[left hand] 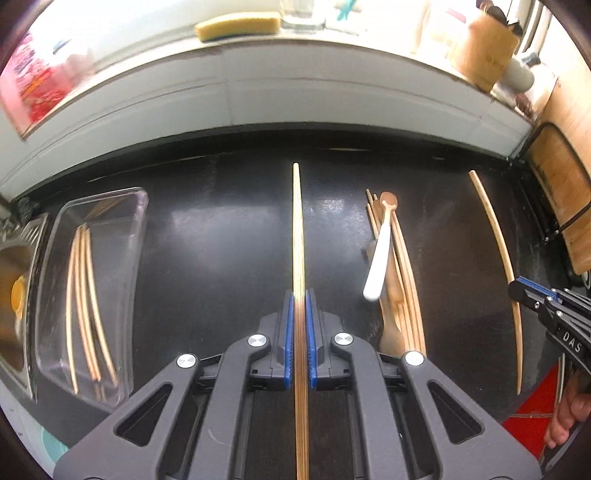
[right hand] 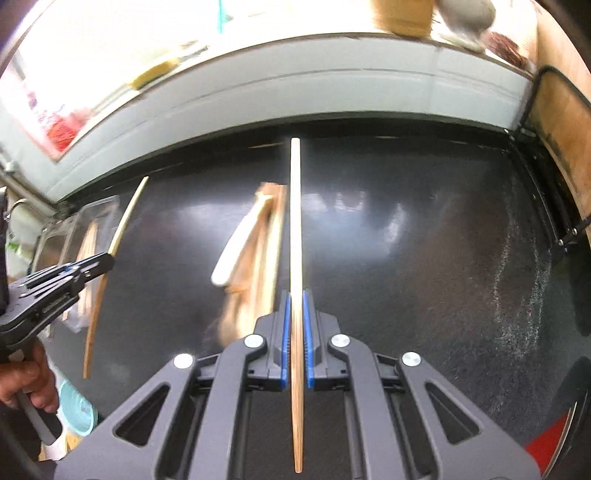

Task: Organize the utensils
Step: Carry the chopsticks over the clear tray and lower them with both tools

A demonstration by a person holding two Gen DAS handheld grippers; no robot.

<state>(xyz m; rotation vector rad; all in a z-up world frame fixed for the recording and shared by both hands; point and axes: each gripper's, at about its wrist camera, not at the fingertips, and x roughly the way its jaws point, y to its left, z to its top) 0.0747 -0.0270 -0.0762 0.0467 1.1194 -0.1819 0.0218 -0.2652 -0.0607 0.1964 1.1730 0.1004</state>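
Observation:
My left gripper is shut on a wooden chopstick that points straight ahead above the black counter. My right gripper is shut on another wooden chopstick, which also shows at the right of the left wrist view. A pile of chopsticks and wooden utensils with a white-handled spoon lies on the counter right of the left gripper; it appears blurred in the right wrist view. A clear glass tray at the left holds several chopsticks.
A white ledge runs along the back of the counter, with a yellow sponge and a wooden block on it. A wooden board in a black rack stands at the right. A sink lies left of the tray.

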